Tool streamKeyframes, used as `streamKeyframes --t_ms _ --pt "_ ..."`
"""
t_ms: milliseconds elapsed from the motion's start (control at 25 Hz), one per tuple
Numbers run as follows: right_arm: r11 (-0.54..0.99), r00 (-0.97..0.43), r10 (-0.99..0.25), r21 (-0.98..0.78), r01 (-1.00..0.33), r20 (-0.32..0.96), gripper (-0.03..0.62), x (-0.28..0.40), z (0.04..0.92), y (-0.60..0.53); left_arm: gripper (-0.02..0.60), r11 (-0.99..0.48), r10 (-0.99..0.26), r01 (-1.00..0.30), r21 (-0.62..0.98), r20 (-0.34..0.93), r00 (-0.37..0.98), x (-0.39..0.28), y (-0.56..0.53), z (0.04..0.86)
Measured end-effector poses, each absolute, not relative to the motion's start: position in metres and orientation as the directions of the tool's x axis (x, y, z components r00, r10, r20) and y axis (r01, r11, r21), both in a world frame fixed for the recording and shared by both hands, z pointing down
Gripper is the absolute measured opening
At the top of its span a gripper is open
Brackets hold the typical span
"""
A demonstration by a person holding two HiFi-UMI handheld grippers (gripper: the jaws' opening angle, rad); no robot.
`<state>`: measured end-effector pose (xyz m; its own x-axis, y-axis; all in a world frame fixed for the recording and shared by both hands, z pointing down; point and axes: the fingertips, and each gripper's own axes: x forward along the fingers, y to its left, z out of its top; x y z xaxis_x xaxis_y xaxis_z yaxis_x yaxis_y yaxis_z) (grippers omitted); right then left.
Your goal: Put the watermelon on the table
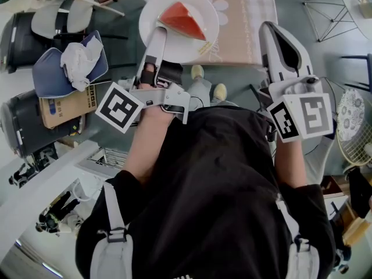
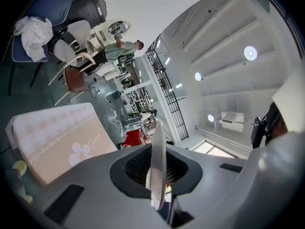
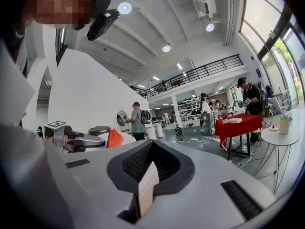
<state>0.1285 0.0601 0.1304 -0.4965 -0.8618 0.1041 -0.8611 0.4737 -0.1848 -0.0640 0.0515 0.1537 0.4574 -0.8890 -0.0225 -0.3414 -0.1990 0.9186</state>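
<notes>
Head view, left to right. At the far left a chair [image 1: 43, 68] with a blue cushion is seen, a crumpled white cloth [image 1: 78, 60] lying on it, and a cardboard box [image 1: 61, 106] just beside it. The left gripper [image 1: 158, 38] is held level, its jaws closed narrowly on the near rim of a white plate [image 1: 154, 7]; in the left gripper view that rim [image 2: 158, 156] is shown edge-on, clamped between the pads. The watermelon [image 1: 183, 19], a red wedge with a pale rind, is carried on the plate, which is seen over the near left corner of the table [image 1: 244, 22], itself covered by a beige cloth with flower prints. Whether the plate touches the table cannot be told. At the right, the right gripper [image 1: 273, 34] is held apart from the plate, near the table's edge; its jaws are drawn together with nothing between them.
</notes>
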Motion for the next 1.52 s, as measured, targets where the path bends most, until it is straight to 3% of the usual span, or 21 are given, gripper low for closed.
streamKeyframes --t_ms 1520 --pt "0.417 -0.444 -0.872 -0.165 -0.894 0.207 0.011 0.072 0.146 -0.047 0.04 -0.169 -0.846 -0.272 0.947 0.002 0.533 -0.111 -0.068 0.179"
